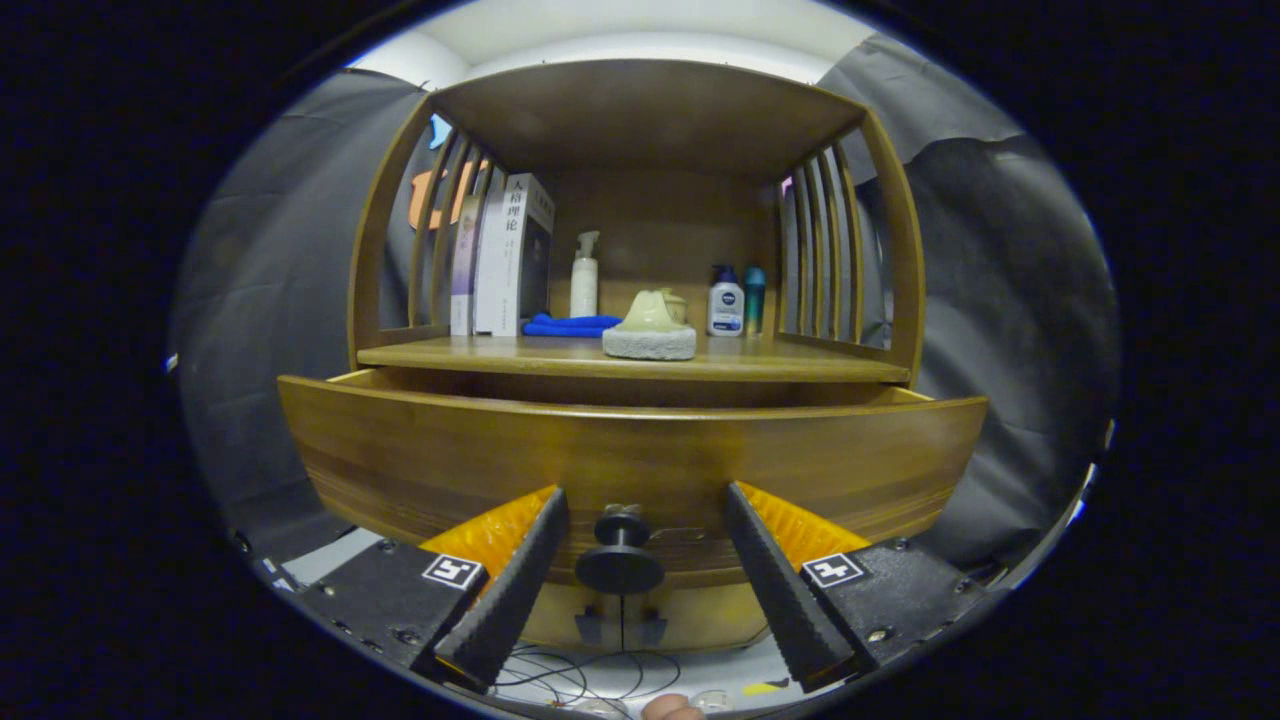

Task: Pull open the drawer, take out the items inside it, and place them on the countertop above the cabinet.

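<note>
Drawer (630, 455): seen drawn part-way out of the cabinet, its front board standing forward of the countertop (640, 358) edge; a dark gap is visible behind its top rim, but the inside is hidden.
Knob (621, 555): a dark round knob is set low on the drawer front, lying between the two fingers and touched by neither.
Gripper (640, 545): its fingers are held wide apart, one to either side of the knob, with nothing gripped.
Step in hand: judged to be the pulling open of the drawer, not yet finished, since the contents cannot be seen.
How it is best done: the fingers should be closed squarely on the knob's neck, and the pull kept straight and level so that the drawer is not jammed on its runners.
Countertop: already occupied by books (505, 255), a pump bottle (584, 275), a blue cloth (570, 325), a pale lidded dish (650, 325) and two small bottles (735, 300); bare wood is left near the front edge.
</note>
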`<action>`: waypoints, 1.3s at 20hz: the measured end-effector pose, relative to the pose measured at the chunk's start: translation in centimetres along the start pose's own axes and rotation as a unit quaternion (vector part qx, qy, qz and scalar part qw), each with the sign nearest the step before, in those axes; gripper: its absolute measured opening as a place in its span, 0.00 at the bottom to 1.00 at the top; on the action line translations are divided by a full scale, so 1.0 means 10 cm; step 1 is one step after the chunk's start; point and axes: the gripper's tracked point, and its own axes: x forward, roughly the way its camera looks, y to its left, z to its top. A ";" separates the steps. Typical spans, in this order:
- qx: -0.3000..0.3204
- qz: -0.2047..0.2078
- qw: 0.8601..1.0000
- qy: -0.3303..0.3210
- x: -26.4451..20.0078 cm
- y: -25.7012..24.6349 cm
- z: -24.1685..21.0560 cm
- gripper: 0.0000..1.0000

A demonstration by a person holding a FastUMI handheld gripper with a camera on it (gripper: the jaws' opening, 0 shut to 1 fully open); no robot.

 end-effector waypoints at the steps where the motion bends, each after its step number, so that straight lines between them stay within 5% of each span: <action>1: 0.001 0.000 1.000 0.000 0.04 0.00 0.00 1.00; 26: 0.007 -0.002 1.000 -0.001 0.75 0.03 0.16 1.00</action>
